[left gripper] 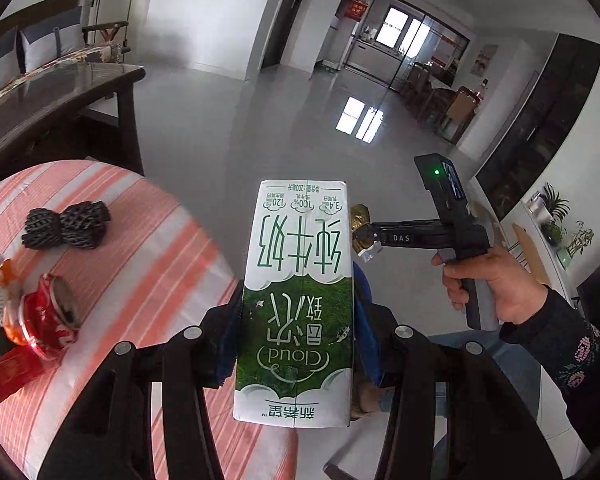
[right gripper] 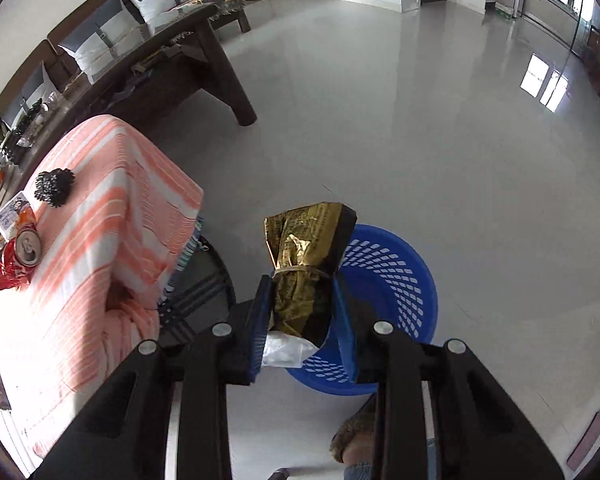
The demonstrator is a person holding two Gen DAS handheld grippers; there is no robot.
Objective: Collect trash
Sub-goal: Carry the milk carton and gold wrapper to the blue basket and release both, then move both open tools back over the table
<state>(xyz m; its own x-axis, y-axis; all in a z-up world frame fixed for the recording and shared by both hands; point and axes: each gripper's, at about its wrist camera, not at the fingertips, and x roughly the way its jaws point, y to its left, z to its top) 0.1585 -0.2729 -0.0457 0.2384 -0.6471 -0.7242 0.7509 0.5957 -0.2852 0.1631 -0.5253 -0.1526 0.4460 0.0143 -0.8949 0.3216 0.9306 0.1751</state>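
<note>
My left gripper is shut on a green-and-white milk carton, held upright past the edge of the striped table. My right gripper is shut on a crumpled gold and black wrapper tied with a rubber band. It hangs over the near rim of a blue plastic basket on the floor. In the left wrist view the right gripper, held by a hand, shows just right of the carton with the gold wrapper in its tip. A crushed red can lies on the table.
The table wears an orange-and-white striped cloth, with a black mesh bundle and red wrappers on it. A dark wooden coffee table and a sofa stand behind. A foot in a slipper stands near the basket.
</note>
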